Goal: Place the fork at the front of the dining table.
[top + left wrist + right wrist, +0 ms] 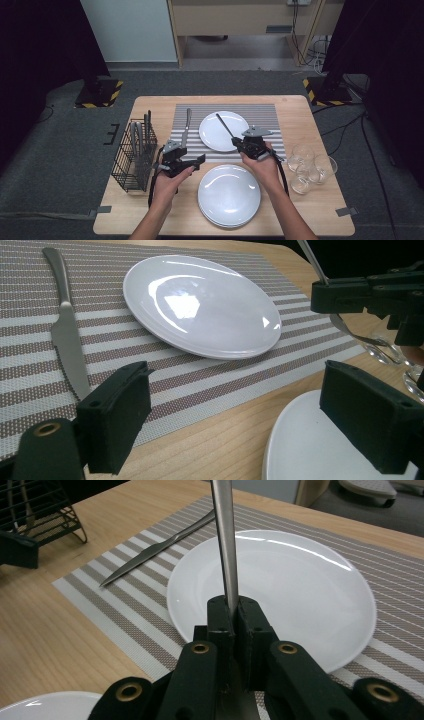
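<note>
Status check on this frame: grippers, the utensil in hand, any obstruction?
Right gripper shut on utensil, above placemat plate. Left gripper open, empty. Knife lies left of plate. Nothing obstructing.

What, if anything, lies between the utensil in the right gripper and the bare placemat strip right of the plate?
Nothing visible does. The right gripper holds the utensil above the plate. The placemat strip beside that plate lies bare, and the glasses stand off the mat, farther right on the table.

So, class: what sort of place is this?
Probably a lab mock-up of a dining table: a striped woven placemat and round white plate on a light wooden table, hazard-taped stand bases on grey carpet.
</note>
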Available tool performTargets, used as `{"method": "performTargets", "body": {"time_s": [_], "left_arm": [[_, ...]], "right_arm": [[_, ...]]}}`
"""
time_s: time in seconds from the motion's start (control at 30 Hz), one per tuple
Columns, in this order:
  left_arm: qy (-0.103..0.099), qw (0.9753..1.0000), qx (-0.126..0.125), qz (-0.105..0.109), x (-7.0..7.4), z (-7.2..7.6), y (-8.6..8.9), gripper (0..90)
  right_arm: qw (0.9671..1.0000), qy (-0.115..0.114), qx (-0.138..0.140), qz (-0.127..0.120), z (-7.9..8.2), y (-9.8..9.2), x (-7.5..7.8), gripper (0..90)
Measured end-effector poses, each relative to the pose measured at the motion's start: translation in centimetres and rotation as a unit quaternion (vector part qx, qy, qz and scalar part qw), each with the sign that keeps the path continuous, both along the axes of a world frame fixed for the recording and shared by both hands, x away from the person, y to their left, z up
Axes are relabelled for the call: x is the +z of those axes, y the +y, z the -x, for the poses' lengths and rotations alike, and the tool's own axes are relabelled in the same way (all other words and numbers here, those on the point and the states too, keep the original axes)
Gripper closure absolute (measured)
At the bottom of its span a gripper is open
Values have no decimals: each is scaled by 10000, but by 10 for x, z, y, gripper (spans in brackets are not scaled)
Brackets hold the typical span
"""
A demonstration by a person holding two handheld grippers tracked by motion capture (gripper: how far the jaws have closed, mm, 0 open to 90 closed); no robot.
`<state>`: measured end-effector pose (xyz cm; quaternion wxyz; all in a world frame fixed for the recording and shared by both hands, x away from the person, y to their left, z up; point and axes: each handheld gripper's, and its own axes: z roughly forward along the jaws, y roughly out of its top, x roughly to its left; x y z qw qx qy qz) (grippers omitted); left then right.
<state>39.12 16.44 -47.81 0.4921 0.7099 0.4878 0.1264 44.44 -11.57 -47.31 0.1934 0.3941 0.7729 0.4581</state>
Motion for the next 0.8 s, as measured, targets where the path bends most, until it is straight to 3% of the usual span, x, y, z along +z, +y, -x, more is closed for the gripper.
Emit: {"method": "performTargets", "body": {"time_s": [0.8], "left_arm": [[21, 9999, 67, 74, -1, 3, 14, 125]], "right_arm": [[9987, 47, -517, -6, -16, -21, -6, 861]]}}
